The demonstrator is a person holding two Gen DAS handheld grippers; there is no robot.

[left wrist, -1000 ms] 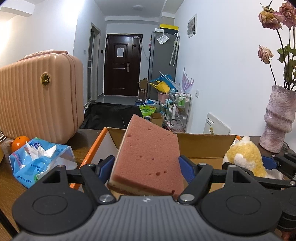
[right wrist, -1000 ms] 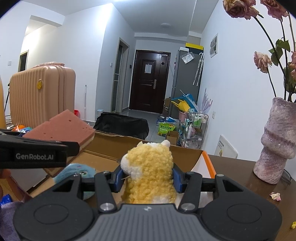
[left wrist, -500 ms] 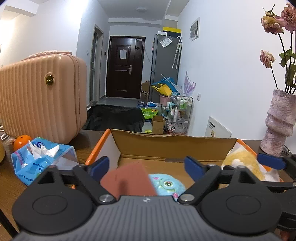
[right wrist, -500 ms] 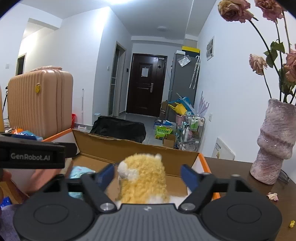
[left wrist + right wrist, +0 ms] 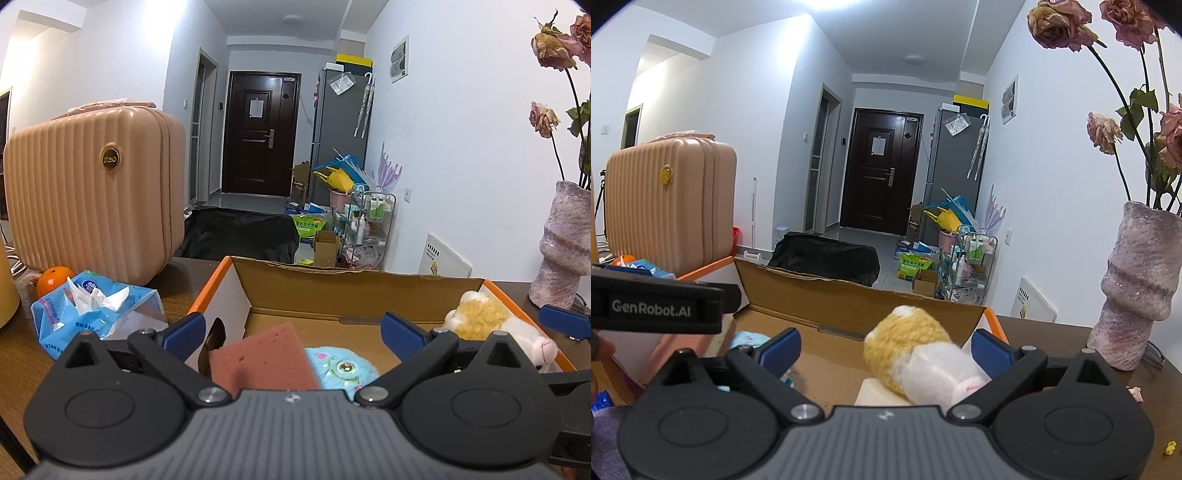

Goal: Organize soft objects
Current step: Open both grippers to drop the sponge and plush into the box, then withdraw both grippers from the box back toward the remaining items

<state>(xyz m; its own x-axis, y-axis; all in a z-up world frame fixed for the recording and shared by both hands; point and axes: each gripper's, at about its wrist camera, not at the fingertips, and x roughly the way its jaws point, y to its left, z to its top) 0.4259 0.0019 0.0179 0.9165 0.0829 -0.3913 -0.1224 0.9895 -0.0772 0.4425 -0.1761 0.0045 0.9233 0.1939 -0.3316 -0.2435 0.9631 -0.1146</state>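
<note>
An open cardboard box (image 5: 354, 291) with orange edges sits on the wooden table. Inside lie a pink sponge (image 5: 264, 360), a light blue plush (image 5: 341, 367) and a yellow-and-white plush toy (image 5: 480, 319). My left gripper (image 5: 293, 332) is open and empty above the sponge at the box's left side. My right gripper (image 5: 886, 349) is open above the box's right side, and the yellow plush (image 5: 916, 354) lies on its side between and below its fingers, on a white block. The left gripper's body (image 5: 657, 304) shows at the left of the right wrist view.
A pink suitcase (image 5: 92, 192), a blue tissue pack (image 5: 96, 306) and an orange (image 5: 53, 280) stand left of the box. A purple vase (image 5: 1137, 288) with dried roses stands on the table to the right. Petal bits (image 5: 1134, 393) lie near it.
Both grippers opened. The sponge dropped from the left gripper into the box. The yellow plush fell from the right gripper and tipped onto its side in the box.
</note>
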